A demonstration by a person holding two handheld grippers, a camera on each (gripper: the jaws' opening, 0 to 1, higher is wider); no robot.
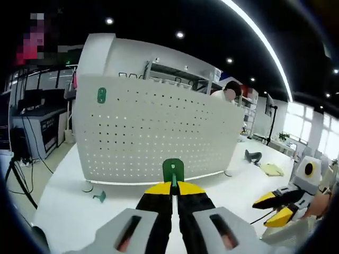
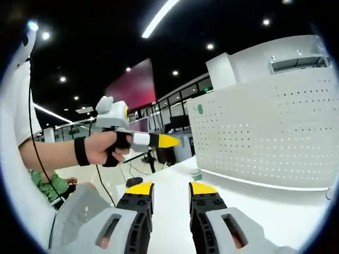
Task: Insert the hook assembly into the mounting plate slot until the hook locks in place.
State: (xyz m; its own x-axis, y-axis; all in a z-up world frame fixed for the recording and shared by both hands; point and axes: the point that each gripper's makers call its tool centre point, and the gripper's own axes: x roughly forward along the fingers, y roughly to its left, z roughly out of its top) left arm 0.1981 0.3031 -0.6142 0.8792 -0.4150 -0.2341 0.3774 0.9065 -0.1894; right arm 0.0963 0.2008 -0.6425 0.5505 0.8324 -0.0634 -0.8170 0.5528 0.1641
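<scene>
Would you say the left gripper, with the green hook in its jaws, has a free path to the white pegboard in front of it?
Probably yes. The left gripper holds the green hook facing the pegboard, with just bare white table between them. The right gripper sits well off to the side.

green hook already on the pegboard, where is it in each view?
Left gripper view: green hook in the pegboard's upper-left corner.
Right gripper view: green hook at the pegboard's upper-left edge, centre frame.
Shared landmark: the white pegboard.
</scene>
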